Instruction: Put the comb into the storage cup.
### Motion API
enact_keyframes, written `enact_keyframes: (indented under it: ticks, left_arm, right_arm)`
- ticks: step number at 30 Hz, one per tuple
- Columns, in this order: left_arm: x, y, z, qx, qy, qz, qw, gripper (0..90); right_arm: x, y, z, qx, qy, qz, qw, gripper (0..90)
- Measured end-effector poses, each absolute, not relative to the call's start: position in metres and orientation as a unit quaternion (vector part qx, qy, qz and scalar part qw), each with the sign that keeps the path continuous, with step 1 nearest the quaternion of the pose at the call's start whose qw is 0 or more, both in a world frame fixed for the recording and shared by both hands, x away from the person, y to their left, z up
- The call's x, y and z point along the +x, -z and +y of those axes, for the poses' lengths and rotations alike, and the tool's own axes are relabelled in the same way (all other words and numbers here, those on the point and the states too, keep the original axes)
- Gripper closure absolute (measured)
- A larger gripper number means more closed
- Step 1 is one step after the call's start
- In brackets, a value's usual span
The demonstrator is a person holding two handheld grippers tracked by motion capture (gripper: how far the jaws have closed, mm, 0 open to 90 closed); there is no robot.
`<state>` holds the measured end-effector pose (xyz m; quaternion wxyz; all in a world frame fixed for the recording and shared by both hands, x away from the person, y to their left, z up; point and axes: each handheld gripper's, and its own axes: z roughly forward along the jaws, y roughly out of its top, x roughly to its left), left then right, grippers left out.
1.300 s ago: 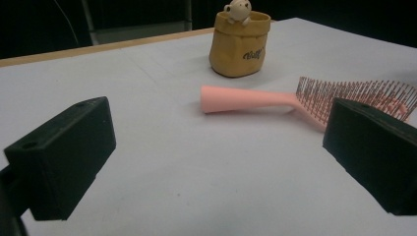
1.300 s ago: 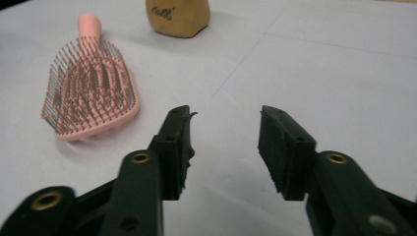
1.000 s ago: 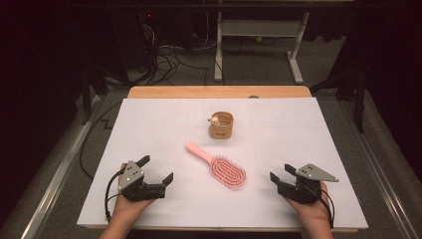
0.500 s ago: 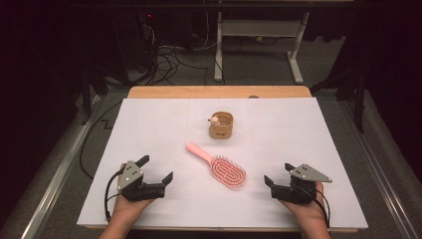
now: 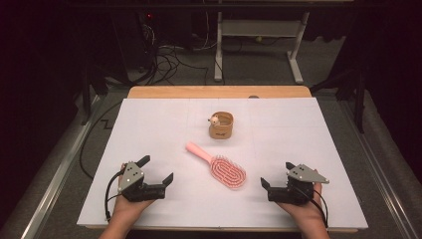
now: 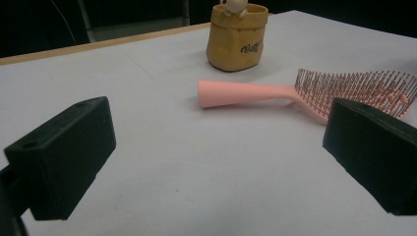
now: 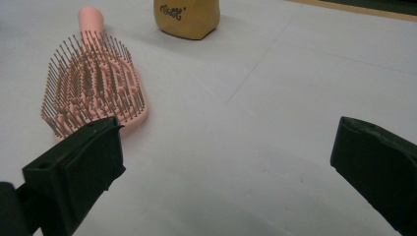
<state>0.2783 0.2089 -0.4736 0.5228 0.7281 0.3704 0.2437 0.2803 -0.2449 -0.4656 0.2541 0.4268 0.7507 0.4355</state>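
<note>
High view: pink hairbrush (image 5: 219,167) lies between left gripper (image 5: 155,172) and right gripper (image 5: 276,175).

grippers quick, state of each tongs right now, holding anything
Left gripper: open, holding nothing, resting on the table short of the pink hairbrush.
Right gripper: its tongs have just been opening, now wide open with nothing between them, beside the hairbrush head.

text: dark script word, not clearly legible | on: tan pouch (image 6: 237,42) front
</note>
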Motion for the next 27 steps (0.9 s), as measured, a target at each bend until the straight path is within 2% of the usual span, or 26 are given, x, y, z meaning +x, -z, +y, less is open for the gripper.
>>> enact_keyframes:
  ticks: [15, 27]
  left_arm:
    - [0.278, 0.474, 0.209, 0.730, -0.244, 0.371, 0.519, 1.3]
    - [0.278, 0.474, 0.210, 0.728, -0.240, 0.374, 0.522, 2.3]
  right_arm:
    - [0.277, 0.462, -0.238, 0.415, -0.422, 0.767, 0.250, 0.3]
    - [0.278, 0.467, -0.231, 0.417, -0.384, 0.795, 0.218, 0.3]
